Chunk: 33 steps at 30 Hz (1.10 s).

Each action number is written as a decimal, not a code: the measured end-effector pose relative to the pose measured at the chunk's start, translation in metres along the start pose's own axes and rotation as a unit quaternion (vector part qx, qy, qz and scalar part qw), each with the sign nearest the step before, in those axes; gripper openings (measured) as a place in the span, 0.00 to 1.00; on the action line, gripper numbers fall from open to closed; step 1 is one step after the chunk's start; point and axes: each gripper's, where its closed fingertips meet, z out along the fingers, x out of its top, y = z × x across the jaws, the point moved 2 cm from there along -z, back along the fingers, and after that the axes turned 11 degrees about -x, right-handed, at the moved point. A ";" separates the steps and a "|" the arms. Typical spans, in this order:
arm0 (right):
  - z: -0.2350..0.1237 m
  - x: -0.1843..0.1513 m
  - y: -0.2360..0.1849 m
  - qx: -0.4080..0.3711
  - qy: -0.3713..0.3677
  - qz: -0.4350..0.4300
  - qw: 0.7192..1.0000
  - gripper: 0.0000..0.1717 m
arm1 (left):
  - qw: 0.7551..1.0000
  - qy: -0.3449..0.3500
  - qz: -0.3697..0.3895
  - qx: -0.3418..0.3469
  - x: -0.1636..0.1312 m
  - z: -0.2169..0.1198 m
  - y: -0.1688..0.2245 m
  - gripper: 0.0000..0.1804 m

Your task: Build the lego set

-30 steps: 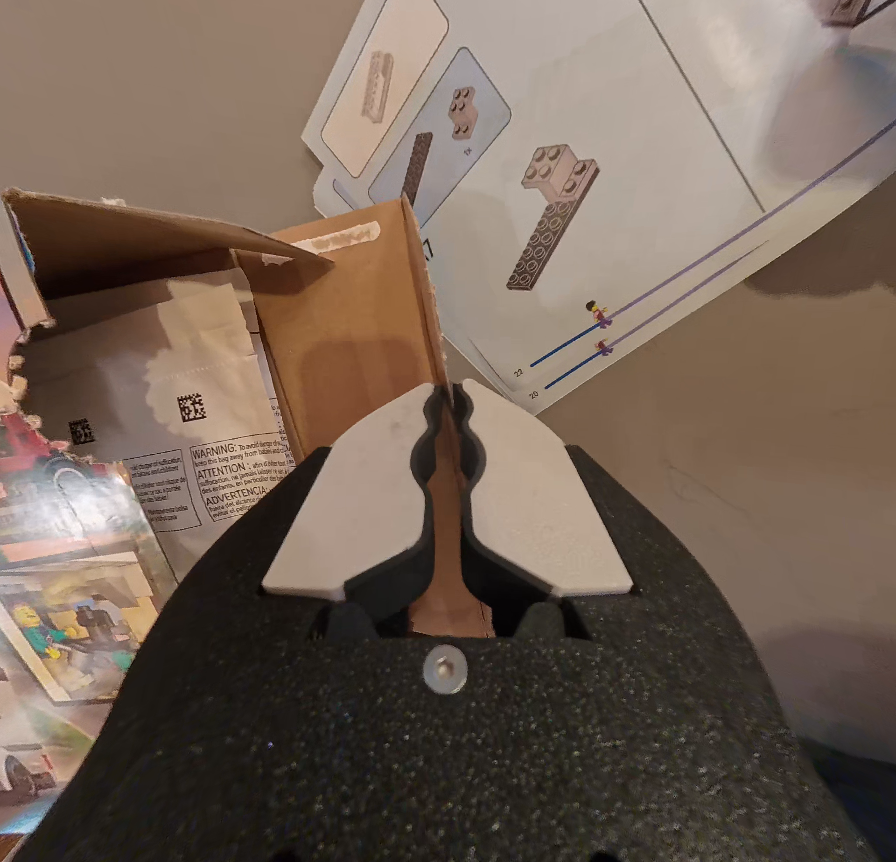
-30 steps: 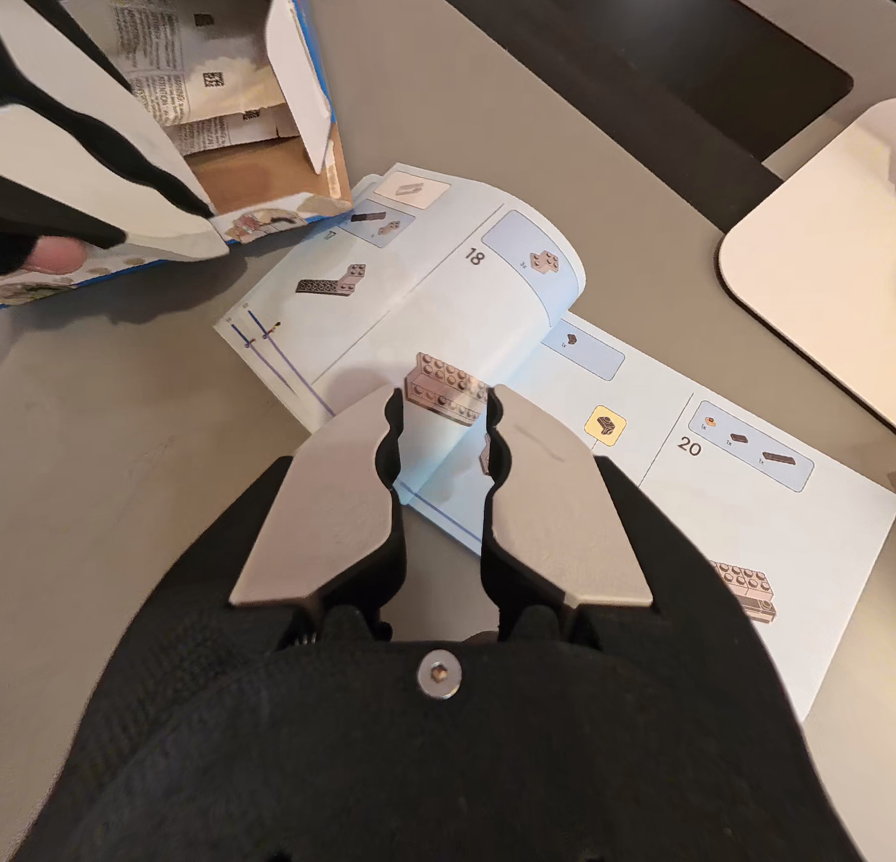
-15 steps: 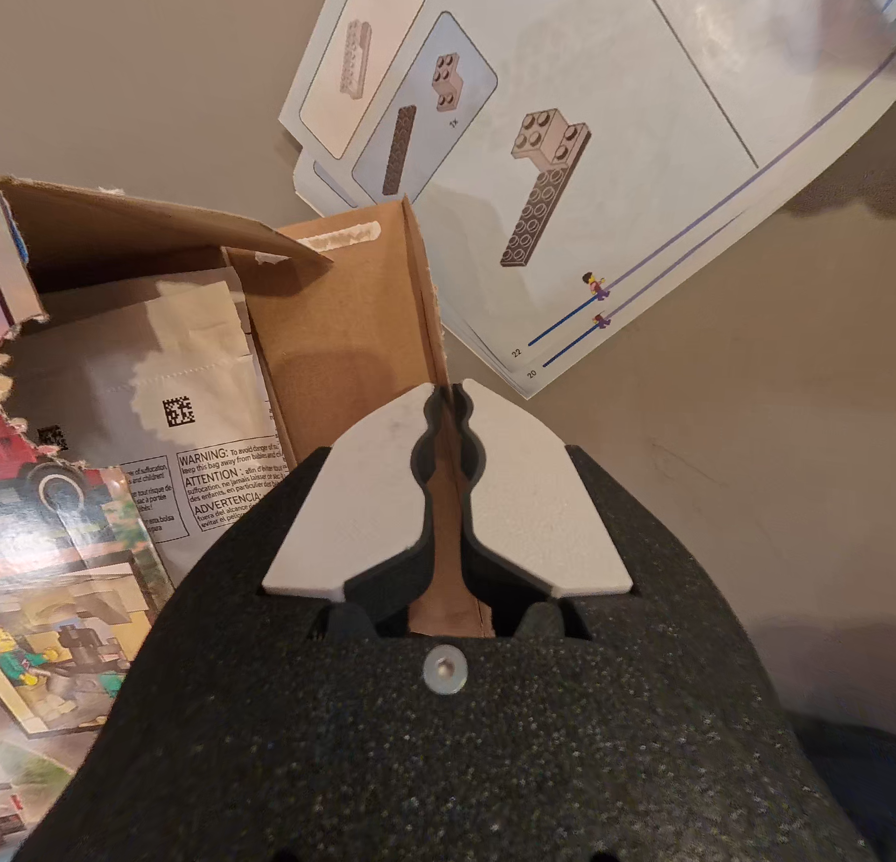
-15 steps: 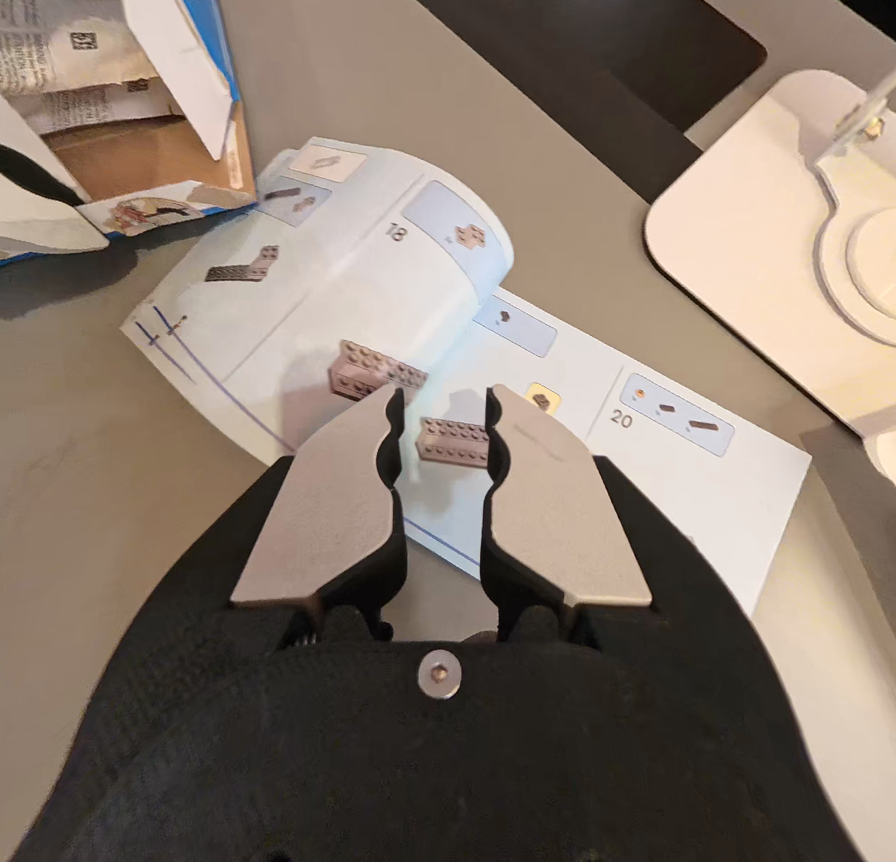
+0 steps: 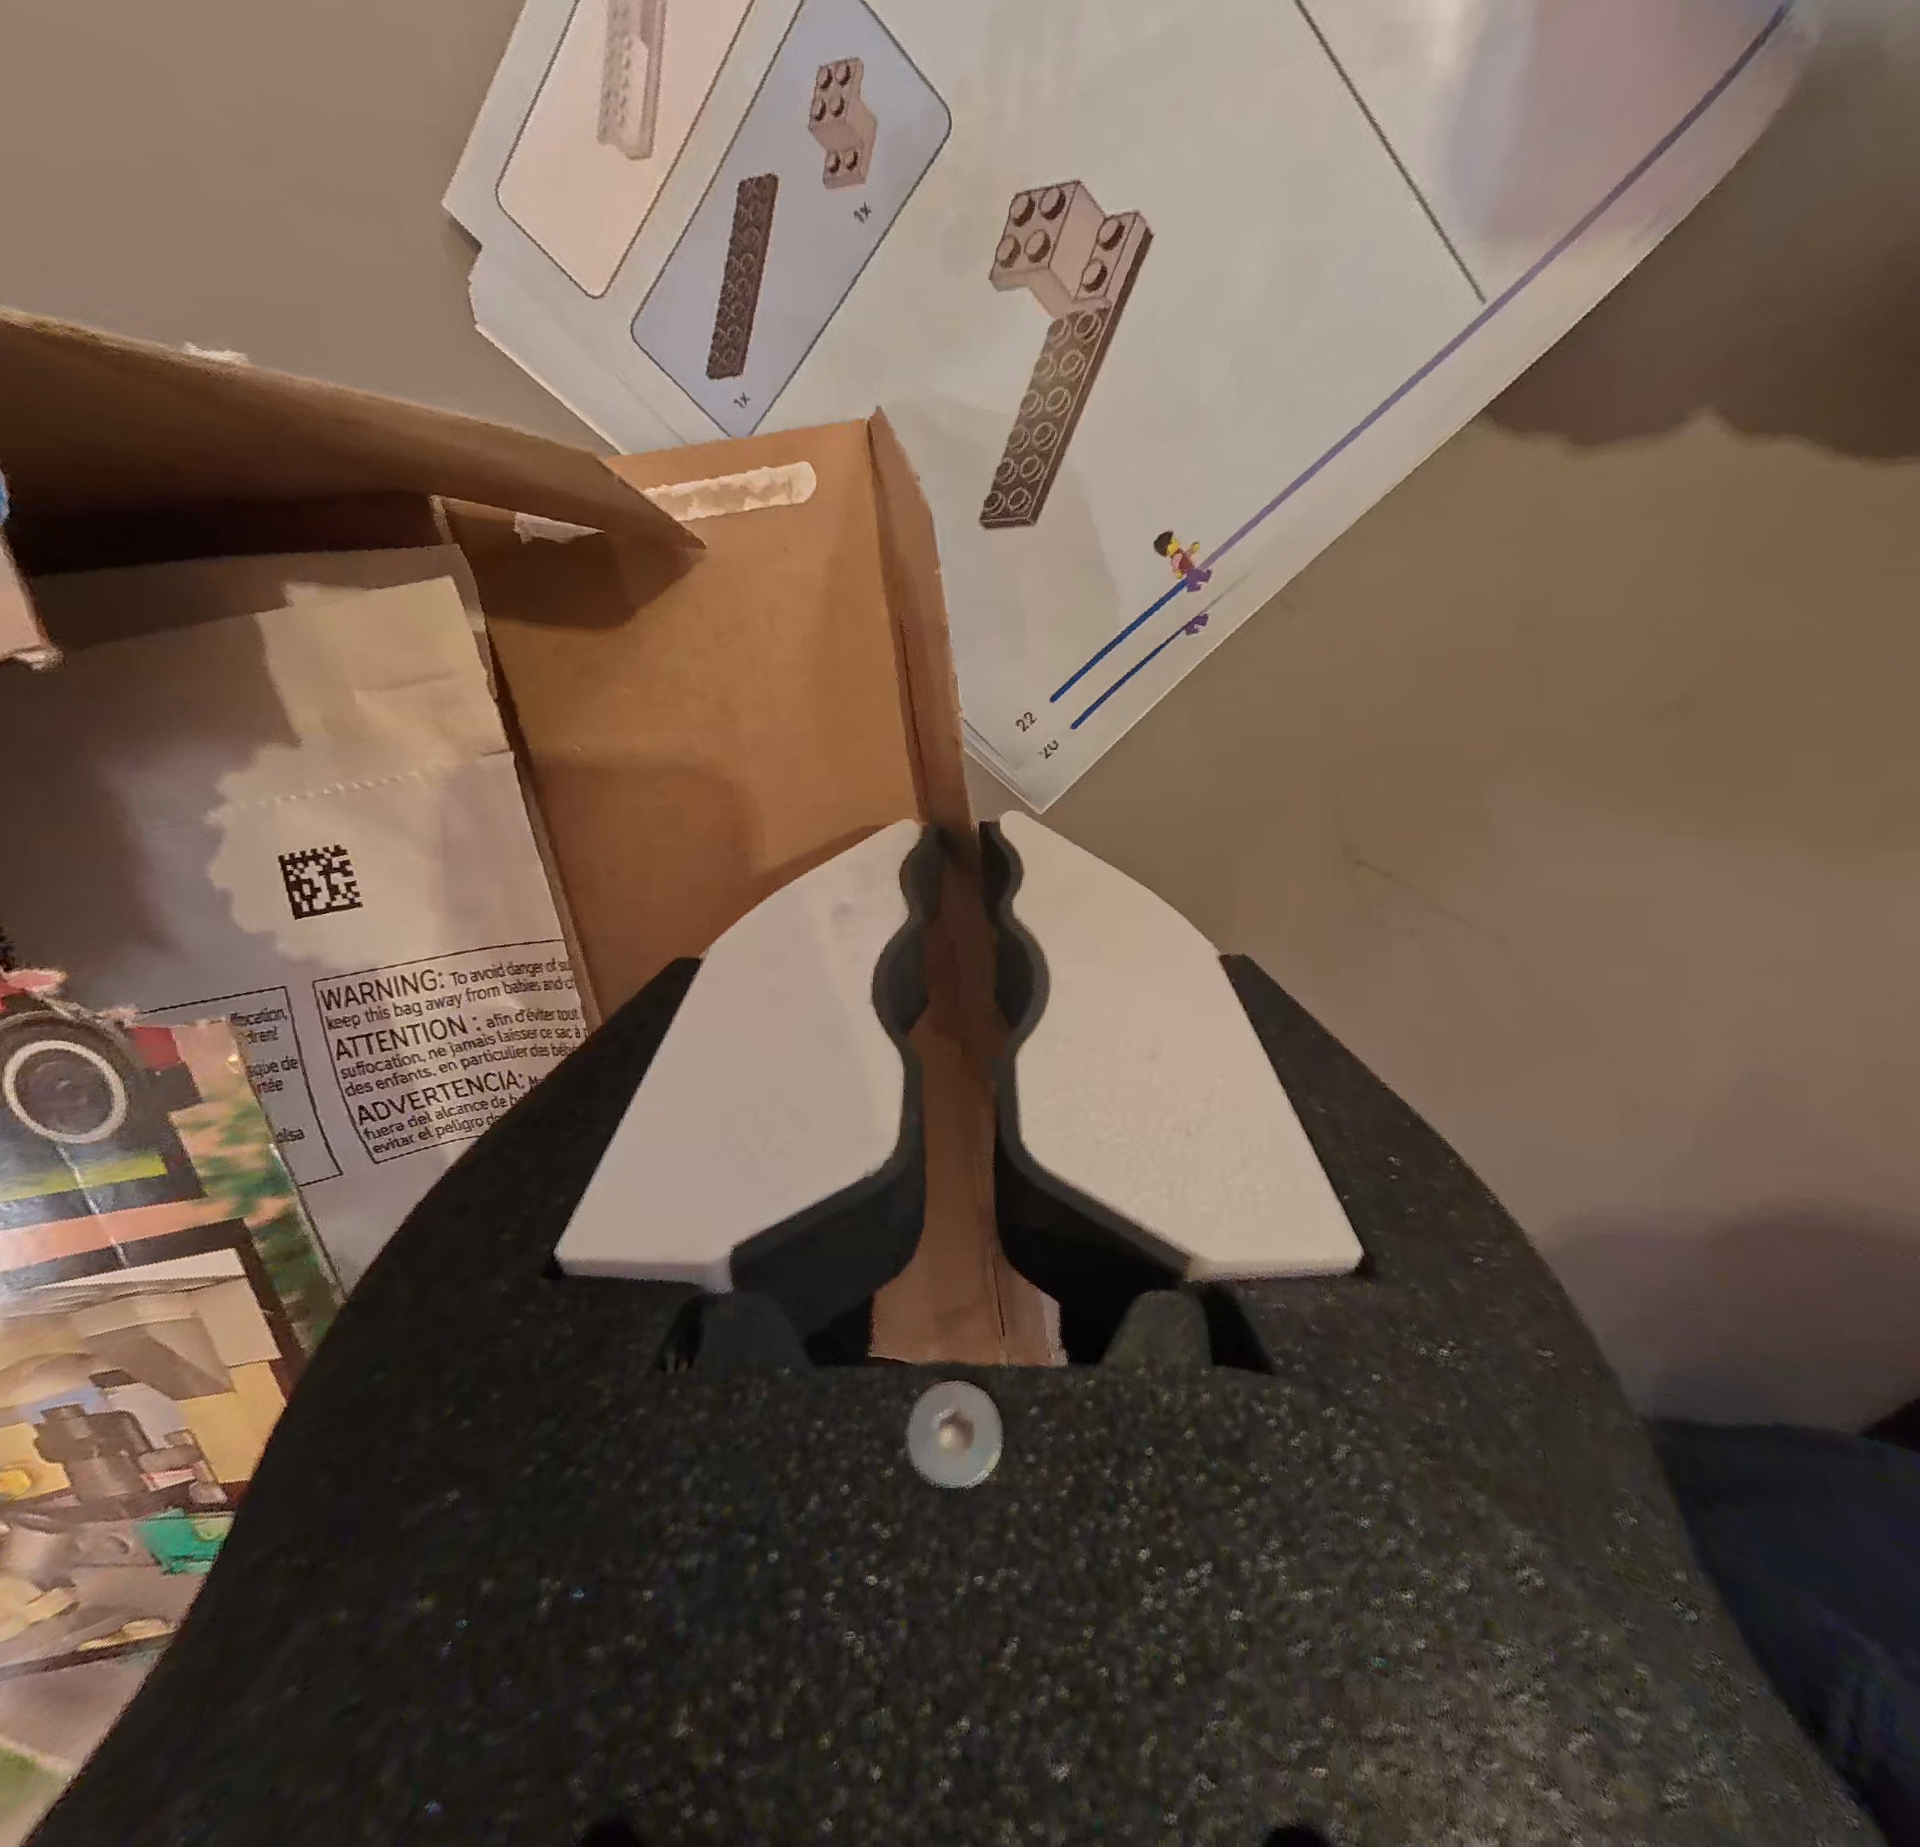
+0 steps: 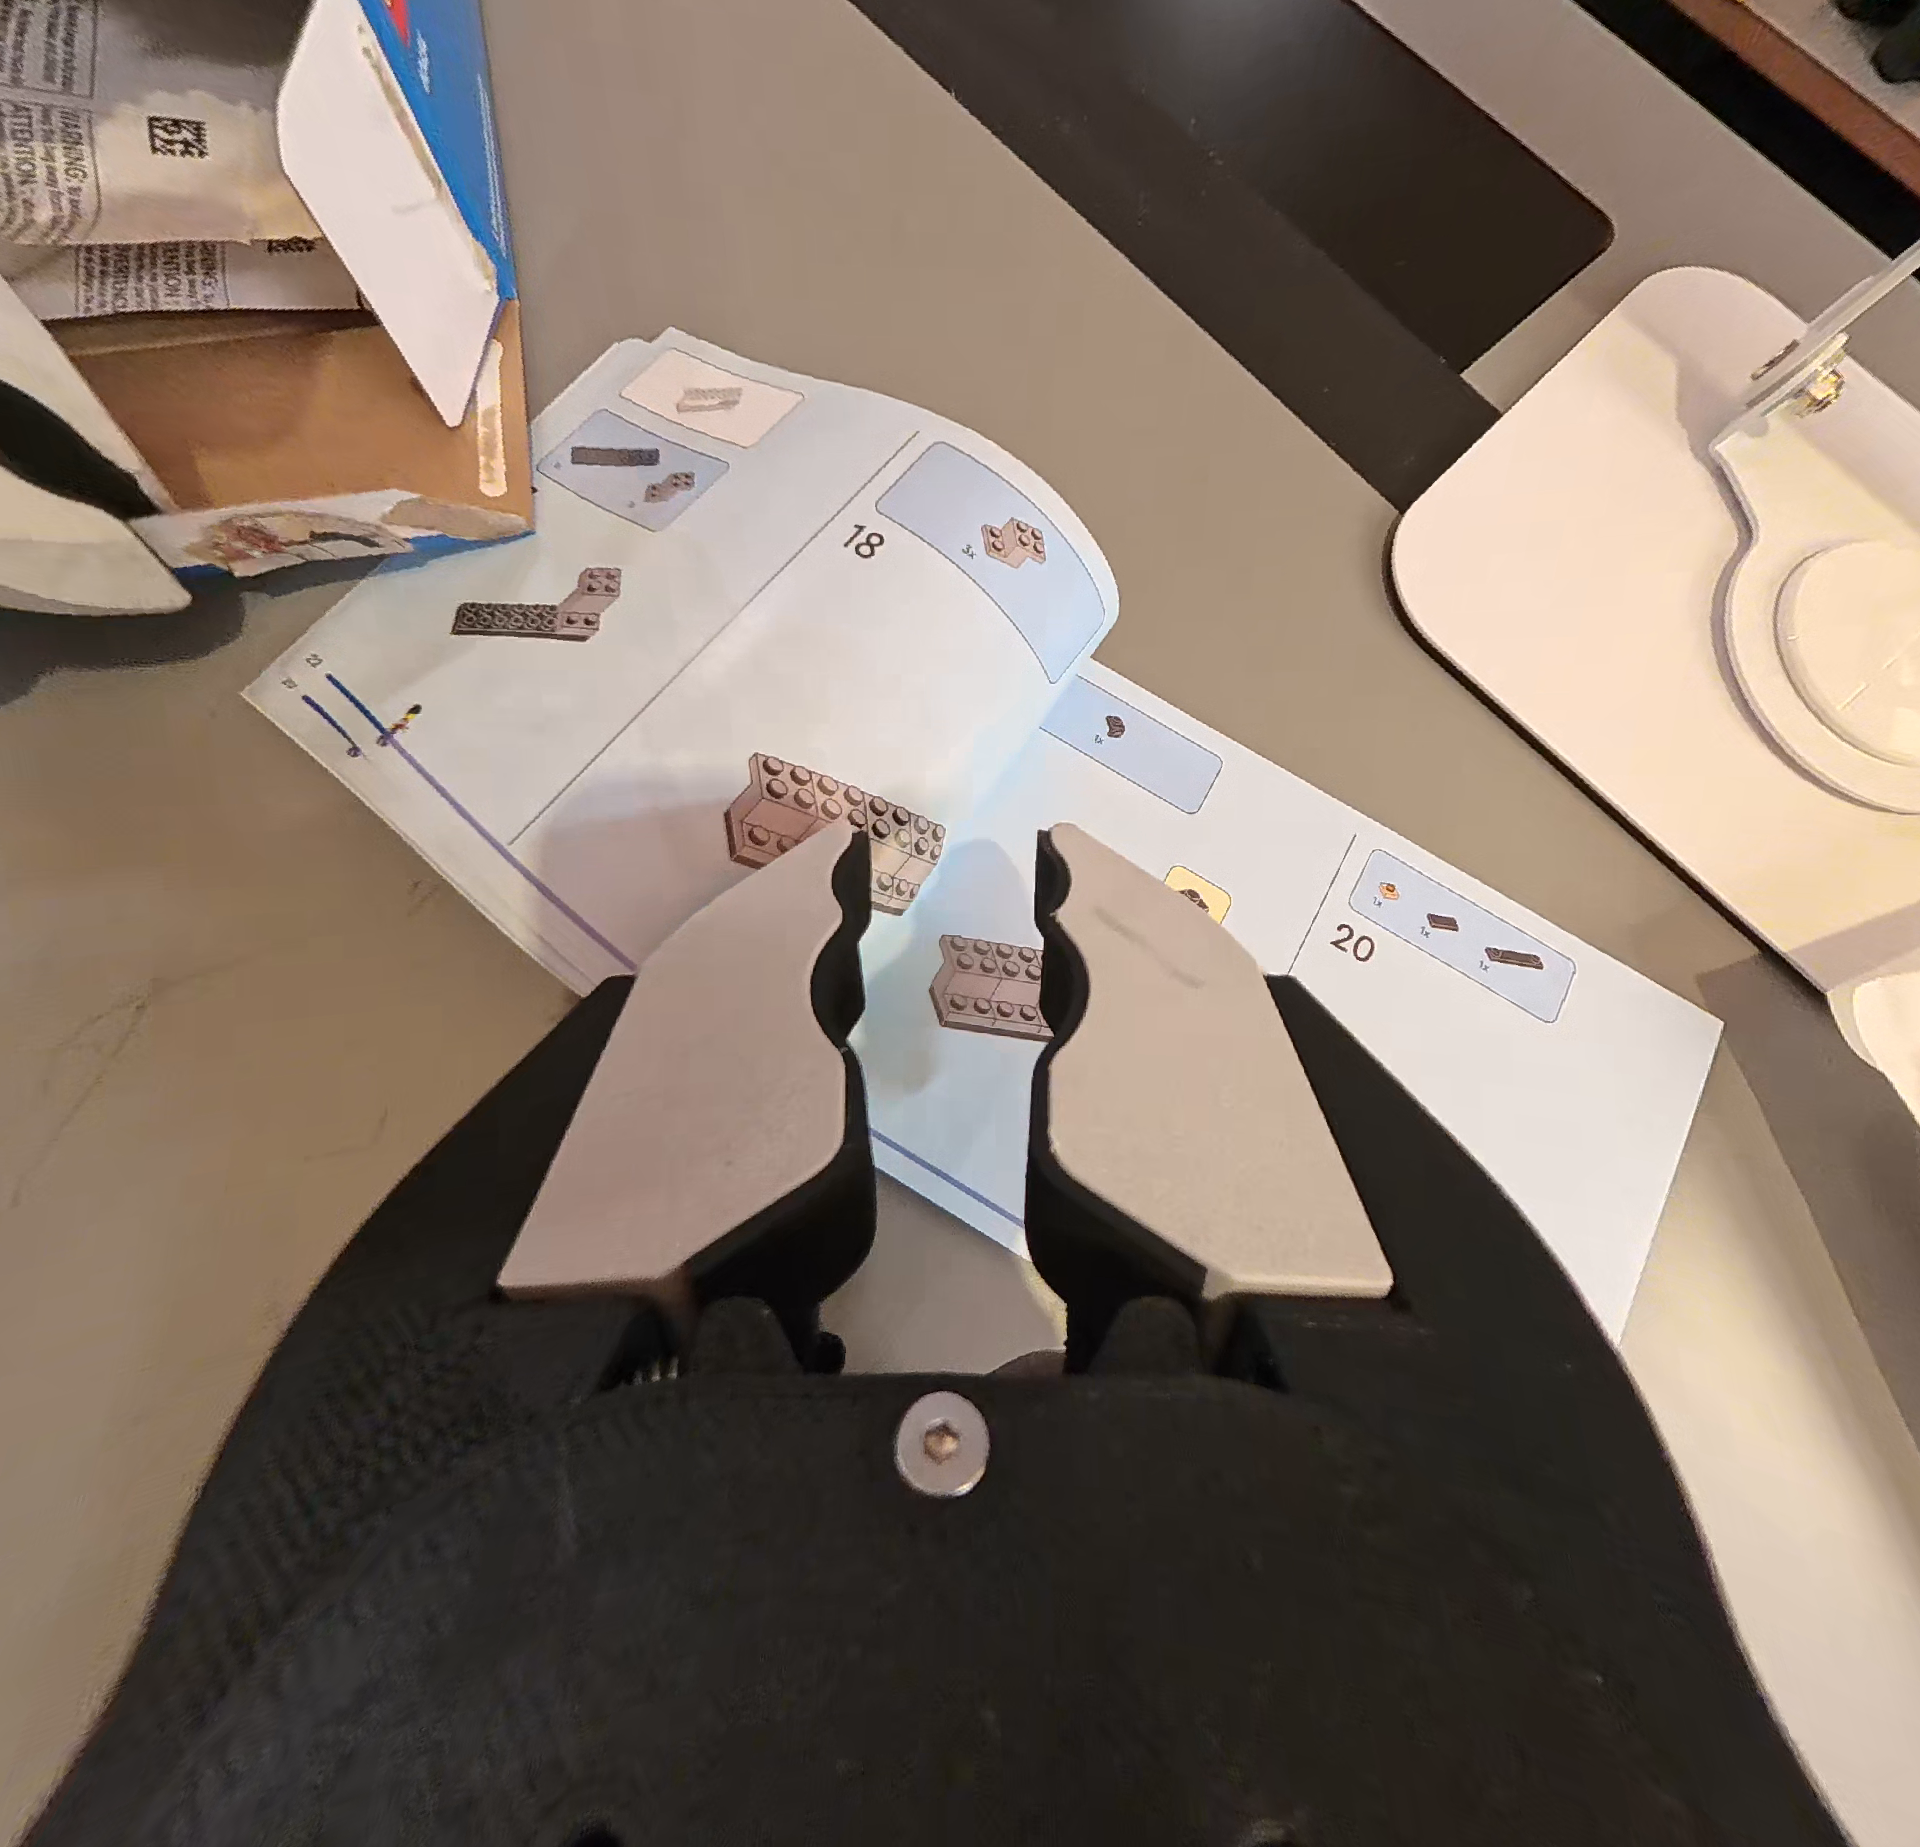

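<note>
Box flap (image 5: 914, 654), slacker hand-held gripper (image 5: 961, 841) pinch

- cardboard box (image 5: 727, 717): cut off at the left edge.
- booklet (image 5: 1195, 187): top cropped.
- white base (image 6: 1621, 571): runs past the right edge.

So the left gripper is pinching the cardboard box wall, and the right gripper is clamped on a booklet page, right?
Not quite. The right gripper is open, with nothing between its fingers, above the open booklet; the right wrist view shows it. The left gripper does have the box wall between its fingers.
</note>
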 end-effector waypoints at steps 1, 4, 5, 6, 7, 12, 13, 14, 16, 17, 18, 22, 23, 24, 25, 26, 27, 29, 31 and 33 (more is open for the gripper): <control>0.000 0.000 0.000 0.001 0.000 -0.001 1.000 0.18 | 1.000 -0.001 0.003 -0.001 0.000 0.000 0.001 0.06; -0.001 -0.001 0.001 0.000 -0.001 0.000 1.000 0.18 | 1.000 0.002 0.011 0.002 0.002 -0.003 0.005 0.13; -0.001 -0.001 0.002 0.000 -0.002 0.000 1.000 0.18 | 1.000 0.010 0.014 0.007 0.005 -0.007 0.007 0.15; -0.002 -0.002 0.003 0.000 -0.002 0.000 1.000 0.18 | 0.999 0.020 0.022 0.015 0.009 -0.013 0.008 0.16; -0.002 -0.002 0.004 0.000 -0.002 0.000 1.000 0.18 | 0.998 0.038 0.033 0.024 0.016 -0.019 0.011 0.17; -0.010 0.000 0.012 -0.001 0.005 0.008 1.000 0.18 | 0.983 0.149 0.097 0.035 0.062 -0.043 0.032 0.19; -0.012 0.001 0.014 -0.003 0.009 0.010 1.000 0.18 | 0.980 0.165 0.103 0.040 0.070 -0.045 0.034 0.19; -0.016 0.002 0.017 -0.004 0.013 0.013 1.000 0.18 | 0.976 0.181 0.109 0.046 0.079 -0.048 0.035 0.19; -0.025 0.005 0.020 0.000 0.024 0.026 0.999 0.18 | 0.960 0.234 0.145 0.046 0.102 -0.055 0.047 0.20; -0.032 0.006 0.020 0.004 0.032 0.035 0.999 0.18 | 0.947 0.271 0.170 0.033 0.115 -0.059 0.058 0.20; -0.039 0.007 0.020 0.010 0.043 0.046 0.998 0.18 | 0.931 0.306 0.196 0.009 0.127 -0.062 0.072 0.20; -0.080 -0.011 0.005 0.040 0.090 0.082 0.992 0.18 | 0.845 0.429 0.299 -0.109 0.160 -0.059 0.129 0.20; -0.093 -0.022 0.001 0.043 0.104 0.087 0.990 0.18 | 0.828 0.443 0.309 -0.149 0.164 -0.053 0.142 0.20; -0.105 -0.036 -0.004 0.043 0.115 0.094 0.988 0.18 | 0.808 0.461 0.316 -0.188 0.167 -0.047 0.154 0.20; -0.118 -0.051 -0.007 0.045 0.123 0.103 0.986 0.18 | 0.789 0.479 0.314 -0.221 0.169 -0.041 0.163 0.20; -0.131 -0.069 -0.009 0.048 0.123 0.113 0.985 0.18 | 0.778 0.485 0.308 -0.253 0.170 -0.033 0.170 0.20; -0.145 -0.086 -0.010 0.050 0.121 0.121 0.984 0.18 | 0.774 0.480 0.305 -0.277 0.170 -0.024 0.176 0.20; -0.171 -0.124 -0.003 0.036 0.111 0.127 0.985 0.18 | 0.776 0.469 0.306 -0.292 0.173 -0.010 0.183 0.20; -0.193 -0.163 0.010 0.016 0.083 0.126 0.988 0.19 | 0.777 0.460 0.305 -0.301 0.175 -0.004 0.187 0.20; -0.211 -0.200 0.024 -0.007 0.056 0.135 0.989 0.20 | 0.774 0.462 0.303 -0.309 0.176 -0.003 0.191 0.20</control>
